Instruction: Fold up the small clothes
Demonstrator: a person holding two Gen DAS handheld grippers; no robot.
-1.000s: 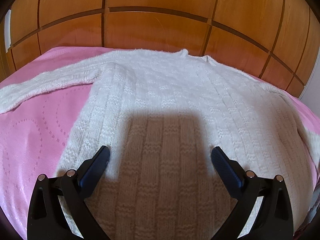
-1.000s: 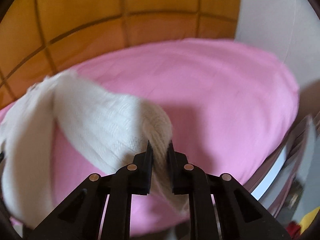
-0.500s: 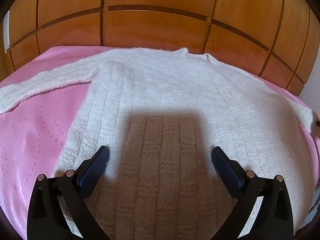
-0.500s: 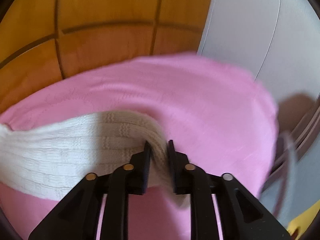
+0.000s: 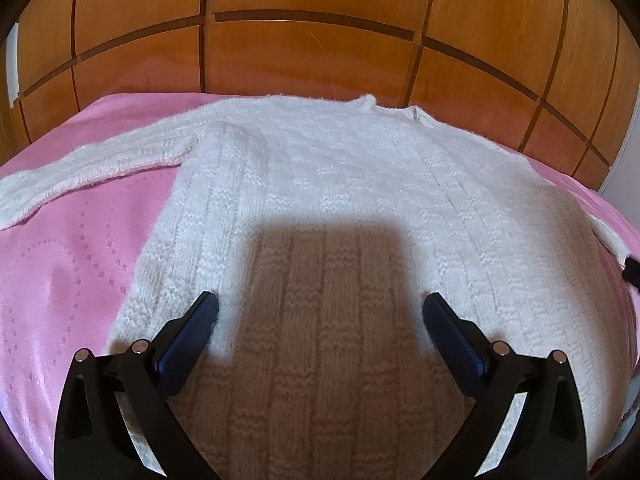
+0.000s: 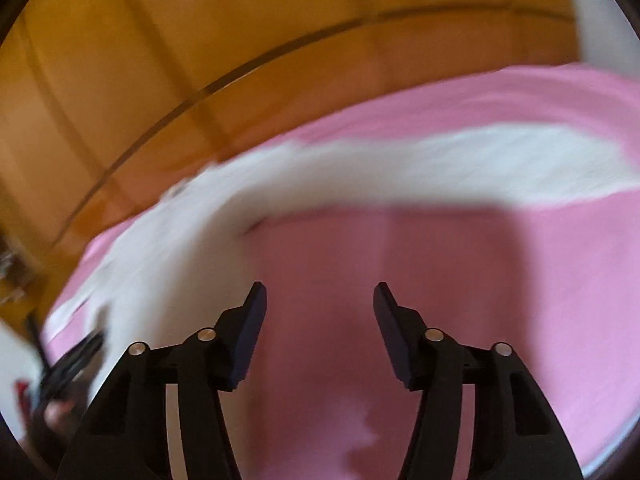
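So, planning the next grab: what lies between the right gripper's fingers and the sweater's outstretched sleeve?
Only bare pink bedspread, shadowed, in the blurred right wrist view. The right gripper, just opening, holds nothing; the sleeve lies beyond.

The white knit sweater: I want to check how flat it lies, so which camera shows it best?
The left wrist view: the white knit sweater lies spread on the pink bedspread, sharp, body, neckline and one sleeve visible. The right wrist view is motion-blurred and shows only a white band, apparently the other sleeve.

Bright, warm light; blocky rig shadow falls across the white knitted sweater. Left wrist view sharp, right wrist view motion-blurred throughout. Strong fisheye bending, dark corners.
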